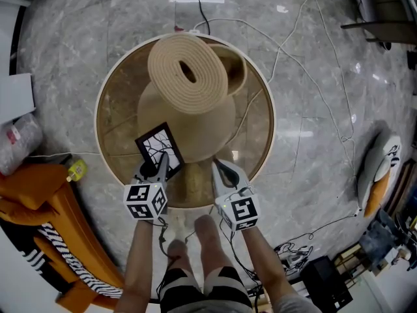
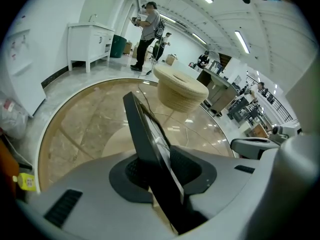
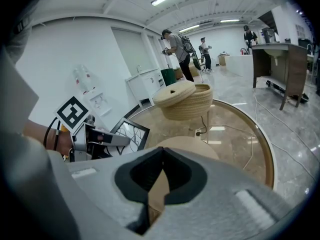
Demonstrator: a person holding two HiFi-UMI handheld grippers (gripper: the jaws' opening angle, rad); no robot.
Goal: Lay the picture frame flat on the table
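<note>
- Black-framed picture frame (image 1: 159, 147), its white picture crossed by dark branching lines, is over the near left part of the round glass tabletop (image 1: 120, 103).
- It is tilted rather than flat, with the picture side turned up and towards the person's right. Its long axis runs from the near edge away towards the middle of the tabletop.
- Whether its lower edge touches the glass I cannot tell.
- The left hand-held gripper (image 1: 159, 166) has the frame's near edge between its jaws. The jaws stand apart, and a gap shows beside the frame, so the pads are not clamped on it.
- The right hand-held gripper (image 1: 217, 166) hangs just to the right of the frame and apart from it, jaws together on nothing.
- Beyond the frame, mid-tabletop, stands a woven basket (image 1: 233, 67) with its coiled lid (image 1: 187, 65) leaning across it.
- A white cable (image 1: 255, 102) trails over the glass onto the grey marble floor (image 1: 313, 44).
</note>
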